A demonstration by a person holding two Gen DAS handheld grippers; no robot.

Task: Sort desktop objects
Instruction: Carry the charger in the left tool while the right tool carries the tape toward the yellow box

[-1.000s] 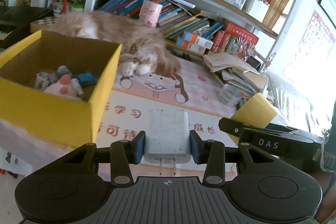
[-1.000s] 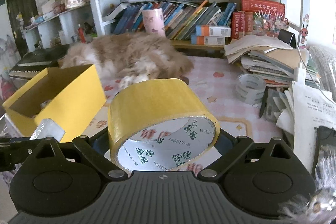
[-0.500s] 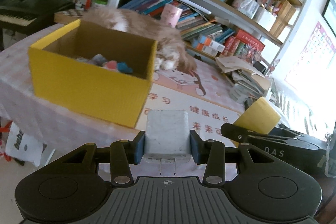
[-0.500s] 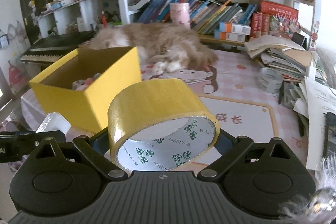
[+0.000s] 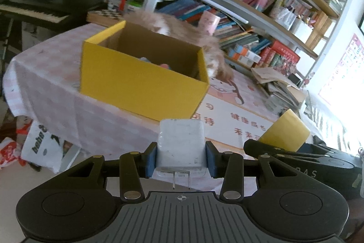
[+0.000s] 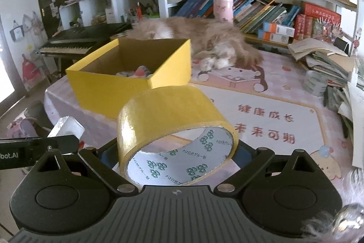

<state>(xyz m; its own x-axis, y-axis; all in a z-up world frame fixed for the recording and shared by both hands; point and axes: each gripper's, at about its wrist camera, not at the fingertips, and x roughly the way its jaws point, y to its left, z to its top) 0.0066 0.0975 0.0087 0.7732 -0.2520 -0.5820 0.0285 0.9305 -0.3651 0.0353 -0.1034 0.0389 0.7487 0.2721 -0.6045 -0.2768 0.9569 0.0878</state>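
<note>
Left gripper (image 5: 181, 161) clamps a white charger (image 5: 181, 144), prongs toward camera. Right gripper (image 6: 176, 155) grips a yellow tape roll (image 6: 168, 115). Both held off the table (image 6: 261, 111) edge, near an open yellow box (image 5: 141, 81); cat (image 6: 204, 35) lies behind it.

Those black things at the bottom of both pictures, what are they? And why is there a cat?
They are two grabbing tools, one in each of a person's hands, each with a small camera looking forward along its two fingers. One picture comes from the left tool, which pinches a white plug-in charger block. The other comes from the right tool, which pinches a wide roll of yellow tape. Ahead is a table with a pink checked cloth. On it stand an open yellow cardboard box with small things inside, and a fluffy tan and white cat lies behind the box. The job is sorting things on the desk.
</note>
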